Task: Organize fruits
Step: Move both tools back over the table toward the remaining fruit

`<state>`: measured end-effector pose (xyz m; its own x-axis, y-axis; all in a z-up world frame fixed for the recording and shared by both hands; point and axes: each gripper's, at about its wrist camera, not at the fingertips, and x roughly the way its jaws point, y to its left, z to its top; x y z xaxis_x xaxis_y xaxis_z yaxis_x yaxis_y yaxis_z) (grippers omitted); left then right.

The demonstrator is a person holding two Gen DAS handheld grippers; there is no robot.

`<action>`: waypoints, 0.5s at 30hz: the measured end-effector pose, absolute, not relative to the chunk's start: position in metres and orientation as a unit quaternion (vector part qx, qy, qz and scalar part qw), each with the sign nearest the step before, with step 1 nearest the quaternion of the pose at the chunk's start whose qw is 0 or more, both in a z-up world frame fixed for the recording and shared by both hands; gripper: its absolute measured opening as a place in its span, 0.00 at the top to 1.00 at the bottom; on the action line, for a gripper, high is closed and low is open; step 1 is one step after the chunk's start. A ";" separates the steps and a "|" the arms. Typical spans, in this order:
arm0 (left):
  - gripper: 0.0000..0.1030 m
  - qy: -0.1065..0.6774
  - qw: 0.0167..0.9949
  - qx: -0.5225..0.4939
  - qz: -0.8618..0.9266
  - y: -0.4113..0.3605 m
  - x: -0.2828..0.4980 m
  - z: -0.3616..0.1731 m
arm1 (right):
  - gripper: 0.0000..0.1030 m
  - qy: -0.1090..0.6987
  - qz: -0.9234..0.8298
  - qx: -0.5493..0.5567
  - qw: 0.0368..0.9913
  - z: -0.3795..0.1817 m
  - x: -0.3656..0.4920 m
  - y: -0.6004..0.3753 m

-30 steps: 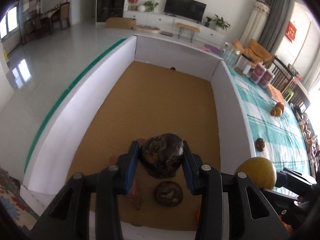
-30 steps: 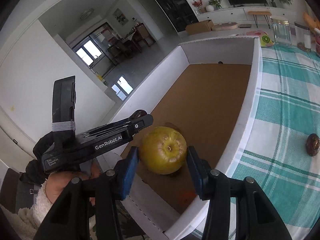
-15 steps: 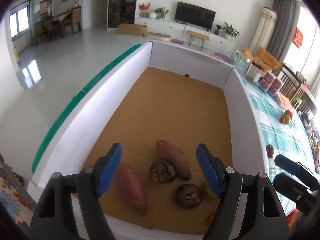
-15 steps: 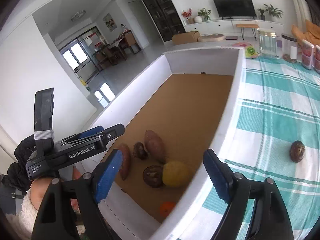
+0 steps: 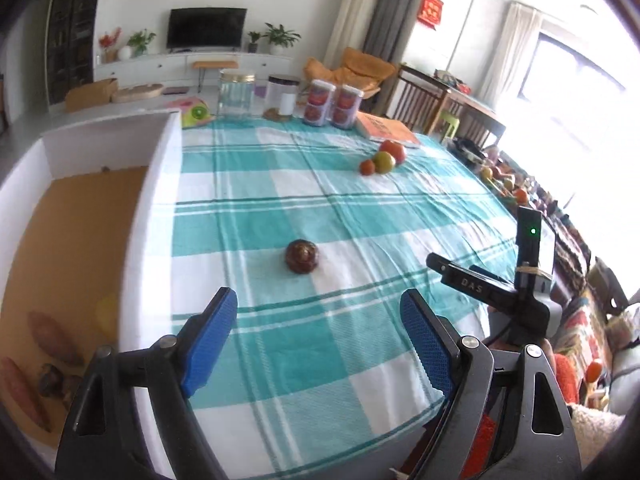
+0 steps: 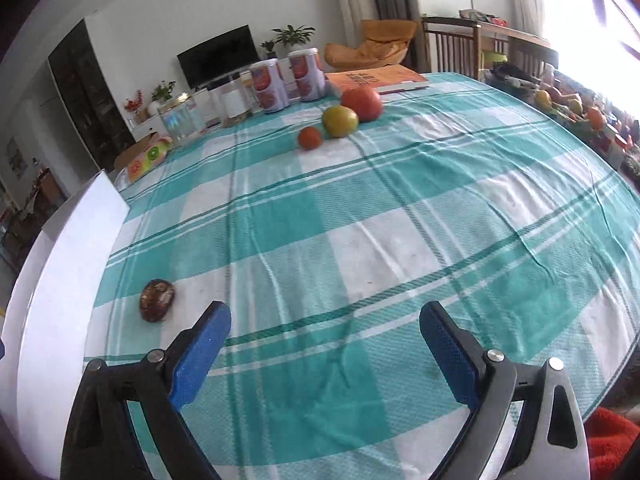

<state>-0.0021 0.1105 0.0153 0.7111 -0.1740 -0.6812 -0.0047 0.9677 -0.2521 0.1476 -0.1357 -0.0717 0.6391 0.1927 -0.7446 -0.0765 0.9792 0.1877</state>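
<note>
A dark brown round fruit [image 5: 302, 256] lies on the teal checked tablecloth [image 5: 360, 208], ahead of my open, empty left gripper [image 5: 320, 336]. It also shows in the right wrist view [image 6: 157, 300], left of my open, empty right gripper [image 6: 324, 356]. A small red fruit [image 6: 310, 138], a green-yellow one [image 6: 340, 121] and a large red one [image 6: 362, 103] sit together farther back; the group also shows in the left wrist view [image 5: 384, 160]. The white-walled box [image 5: 148, 208] at left holds sweet potatoes [image 5: 54, 338], dark fruits [image 5: 50, 378] and a yellow fruit [image 5: 107, 312].
Jars [image 5: 235, 94] and red-labelled cans [image 5: 332, 104] stand at the table's far edge, with an orange book [image 5: 386, 128] beside them. More fruit is piled at the far right [image 6: 576, 108]. The right gripper's body [image 5: 516, 280] shows at right in the left wrist view.
Both grippers dropped their fruits, the dark one and the yellow one, into the box and opened. Both have since swung right, from over the box to over the tablecloth.
</note>
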 end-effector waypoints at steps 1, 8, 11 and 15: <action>0.17 0.385 0.914 -0.114 -0.055 0.099 0.003 0.007 | 0.08 0.415 0.054 0.073 0.905 -0.078 0.149 -0.152; 0.17 0.442 0.893 -0.068 -0.048 0.055 0.021 -0.050 | 0.08 0.412 0.017 0.173 0.895 -0.093 0.141 -0.200; 0.17 0.455 0.888 -0.058 -0.025 0.060 0.023 -0.067 | 0.08 0.415 0.017 0.152 0.897 -0.095 0.144 -0.189; 0.17 0.475 0.877 -0.072 -0.003 0.072 0.028 -0.085 | 0.07 0.425 0.012 0.126 0.896 -0.104 0.150 -0.178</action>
<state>0.0284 0.0724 -0.0850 0.5488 -0.0733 -0.8328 -0.0629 0.9897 -0.1286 0.1502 -0.1778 -0.1038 0.6379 0.1285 -0.7594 0.0851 0.9682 0.2353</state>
